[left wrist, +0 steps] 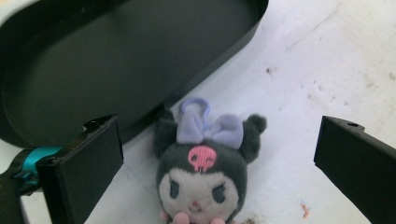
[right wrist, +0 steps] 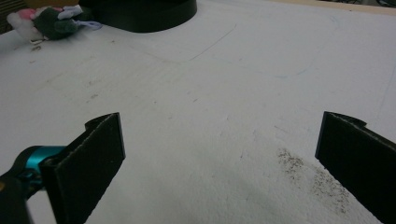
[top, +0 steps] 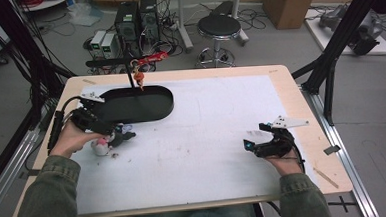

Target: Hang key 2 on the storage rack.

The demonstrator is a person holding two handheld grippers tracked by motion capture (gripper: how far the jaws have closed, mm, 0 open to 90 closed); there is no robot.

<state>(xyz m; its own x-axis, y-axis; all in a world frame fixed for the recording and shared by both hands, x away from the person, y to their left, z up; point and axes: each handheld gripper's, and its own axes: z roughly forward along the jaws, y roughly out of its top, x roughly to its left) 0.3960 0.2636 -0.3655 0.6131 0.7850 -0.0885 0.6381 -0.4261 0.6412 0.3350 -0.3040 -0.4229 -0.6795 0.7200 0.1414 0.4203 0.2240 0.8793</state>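
**A:** So where's the plush toy [left wrist: 201, 175] seen right now?

**B:** In the left gripper view it's lying on the white table cover [left wrist: 336, 60], right between the two black jaws. The left gripper [left wrist: 217, 163] is spread wide, with nothing pinched; a clear gap is left on both sides of the toy. A dark head, a lilac bow and a pink skull mark can be made out. The black oval tray [left wrist: 93, 60] is found at about 11 o'clock from the toy, its wall just beside the toy's ear.

**A:** And from above?

**B:** In the high view the toy [top: 103, 145] is seen at the table's 9 o'clock side, just below the tray [top: 158, 110], with the left gripper [top: 113, 132] held over it. Contact can't be told from up there tbh.

**A:** Right side?

**B:** The right gripper [top: 253, 145] is parked well apart, around 4 o'clock on the table, jaws spread, nothing pinched. From the right gripper view the toy [right wrist: 51, 23] is spotted far off at 11 o'clock, near the tray [right wrist: 149, 14].
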